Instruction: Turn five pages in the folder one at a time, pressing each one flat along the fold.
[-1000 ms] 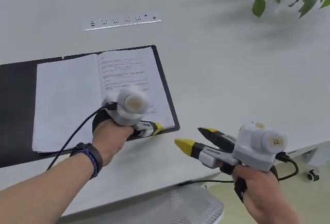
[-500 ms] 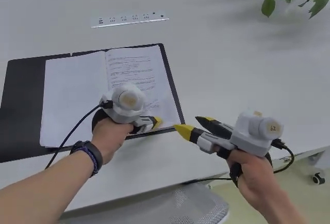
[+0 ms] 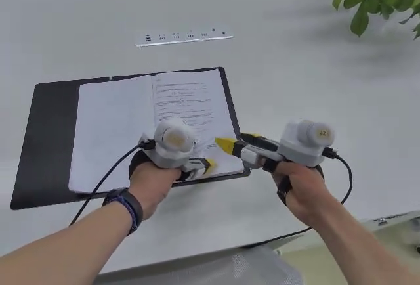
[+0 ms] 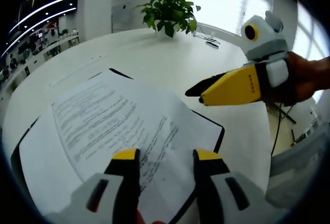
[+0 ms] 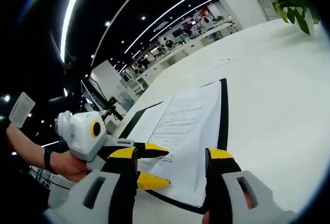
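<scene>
Jaws apart — left hand-held gripper (image 4: 166, 156) over page (image 4: 118, 115), right hand-held gripper (image 5: 171, 154) empty, just beside.

The open black folder (image 3: 46, 140) had a smooth, matt cover, and the white printed pages (image 3: 118, 127) in it were thin plain paper with a dull finish, lying on a smooth matt white table top (image 3: 295, 55). The left gripper (image 3: 203, 165) and the right gripper (image 3: 235, 142) looked like smooth white moulded plastic with a slight sheen, their jaws tipped in yellow and black plastic. The thin black cable (image 3: 105, 178) looked rubbery.
</scene>
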